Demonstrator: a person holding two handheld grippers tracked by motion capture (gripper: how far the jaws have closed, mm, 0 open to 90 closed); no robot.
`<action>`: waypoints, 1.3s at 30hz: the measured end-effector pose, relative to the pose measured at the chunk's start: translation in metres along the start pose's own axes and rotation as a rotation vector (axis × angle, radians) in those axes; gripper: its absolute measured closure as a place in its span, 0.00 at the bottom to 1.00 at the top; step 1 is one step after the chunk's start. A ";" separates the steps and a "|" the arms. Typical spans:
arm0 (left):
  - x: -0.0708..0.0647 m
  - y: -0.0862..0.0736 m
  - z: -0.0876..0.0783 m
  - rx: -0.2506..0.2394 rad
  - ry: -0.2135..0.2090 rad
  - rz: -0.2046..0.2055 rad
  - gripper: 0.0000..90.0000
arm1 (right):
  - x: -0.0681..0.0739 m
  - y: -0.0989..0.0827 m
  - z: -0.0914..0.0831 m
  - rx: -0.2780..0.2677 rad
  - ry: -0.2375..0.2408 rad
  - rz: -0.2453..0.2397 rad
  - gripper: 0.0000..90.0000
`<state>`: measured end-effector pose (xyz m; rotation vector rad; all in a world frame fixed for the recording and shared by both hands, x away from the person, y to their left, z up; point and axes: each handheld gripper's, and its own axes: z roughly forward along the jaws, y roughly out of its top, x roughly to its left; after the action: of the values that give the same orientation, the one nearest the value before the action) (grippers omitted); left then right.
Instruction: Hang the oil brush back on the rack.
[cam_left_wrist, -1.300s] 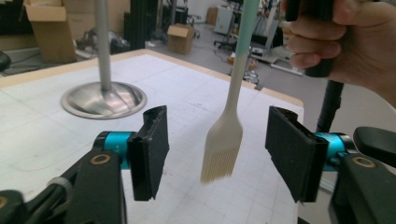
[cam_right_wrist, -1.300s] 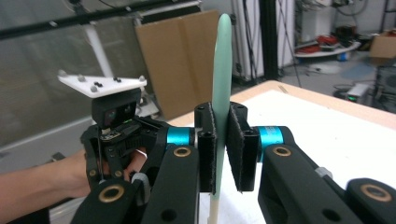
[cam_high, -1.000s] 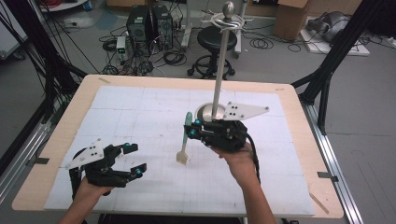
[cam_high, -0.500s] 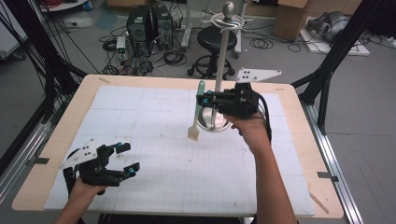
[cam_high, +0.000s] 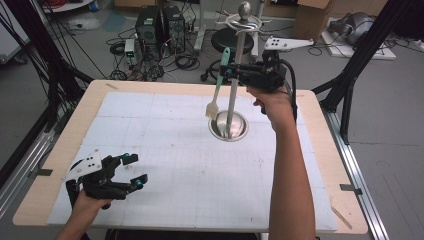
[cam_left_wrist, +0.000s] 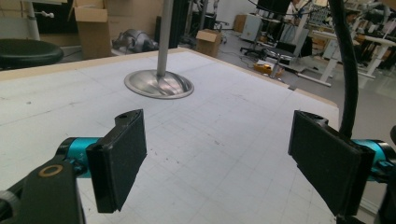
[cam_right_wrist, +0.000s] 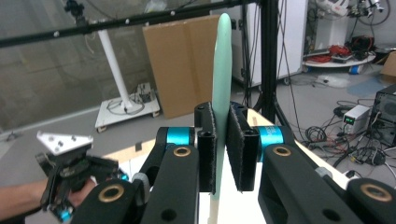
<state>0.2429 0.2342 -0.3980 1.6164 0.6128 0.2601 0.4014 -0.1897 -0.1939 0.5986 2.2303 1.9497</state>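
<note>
The right gripper (cam_high: 231, 73) is held high above the far side of the table (cam_high: 55, 165), and its fingers (cam_right_wrist: 208, 149) are clamped on the mint-green handle of a brush (cam_high: 218, 87). In the high view the brush hangs almost upright from the grip, its pale bristle head lowest and clear of the table surface, just left of the metal pole (cam_high: 235, 85) and above the left edge of the round steel base (cam_high: 240, 131) in which that pole stands. In the right gripper view the green handle is seen rising between the two black pads (the pads press on it from both sides), with its rounded tip well above them.

The left gripper (cam_high: 131, 170) is held low over the near left part of the table, well apart from the brush. Its fingers (cam_left_wrist: 119, 163) are spread wide, and nothing is seen between them; in the left gripper view only the white gridded mat (cam_left_wrist: 224, 140) lies in the gap, with the steel base farther off.

A black stool (cam_high: 235, 37) and cabled equipment are seen on the floor beyond the table.
</note>
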 end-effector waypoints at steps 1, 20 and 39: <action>0.000 0.000 0.000 0.001 -0.001 0.004 0.22 | -0.001 0.003 -0.001 -0.011 -0.005 0.000 0.92; 0.000 0.000 -0.001 0.001 -0.008 -0.001 0.22 | -0.020 0.021 -0.004 -0.037 -0.032 0.010 0.92; 0.001 0.000 -0.001 -0.001 -0.016 -0.004 0.22 | -0.023 0.023 -0.007 -0.024 -0.052 0.028 0.92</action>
<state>0.2427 0.2357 -0.3974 1.6144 0.6038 0.2442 0.4250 -0.2027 -0.1742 0.6730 2.1755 1.9479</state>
